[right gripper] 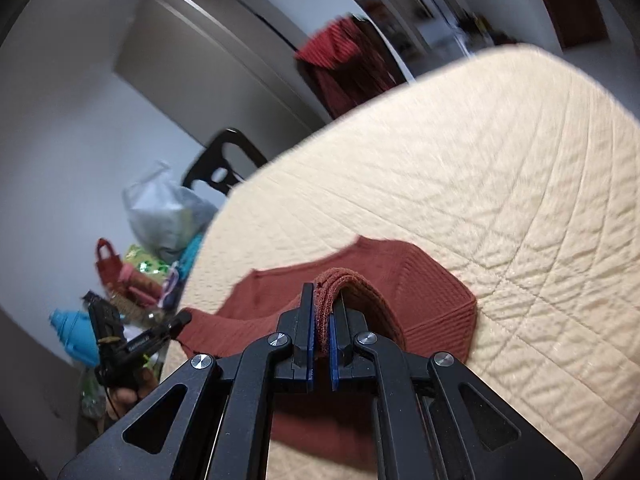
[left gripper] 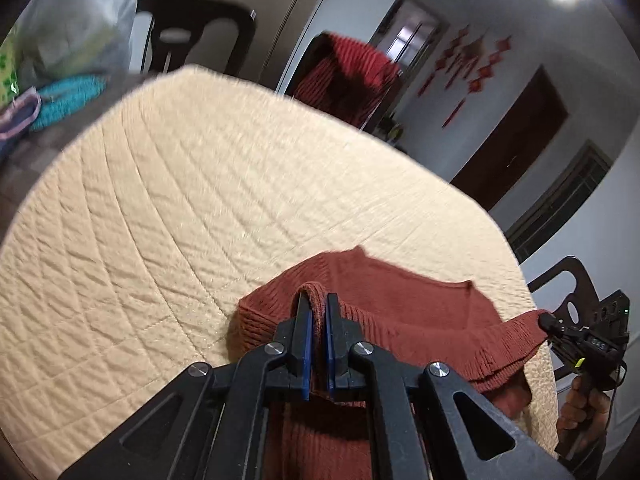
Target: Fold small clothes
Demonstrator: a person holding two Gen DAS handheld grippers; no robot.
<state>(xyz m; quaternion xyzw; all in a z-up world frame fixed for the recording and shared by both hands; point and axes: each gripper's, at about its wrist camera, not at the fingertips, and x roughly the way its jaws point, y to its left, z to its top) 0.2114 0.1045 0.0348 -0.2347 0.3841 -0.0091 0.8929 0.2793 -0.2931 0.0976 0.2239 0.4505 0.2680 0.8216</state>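
Observation:
A rust-red ribbed knit garment [left gripper: 404,300] lies partly on a cream quilted cover [left gripper: 180,208], with its near edge lifted off the surface. My left gripper [left gripper: 319,300] is shut on a folded bit of that edge. In the right wrist view the same garment [right gripper: 400,272] is pinched by my right gripper [right gripper: 324,292], also shut on a fold of the hem. Each view shows the other gripper at the garment's far corner: the right gripper [left gripper: 548,320] at the right edge, the left gripper [right gripper: 182,320] at the lower left, each held by a hand.
Dark chairs [left gripper: 192,36] stand behind the covered table; one carries a red knit cloth [left gripper: 348,76]. A plastic bag [right gripper: 168,208], turquoise cloth [left gripper: 68,100] and other clutter lie at the left end. The quilted cover [right gripper: 500,184] stretches wide beyond the garment.

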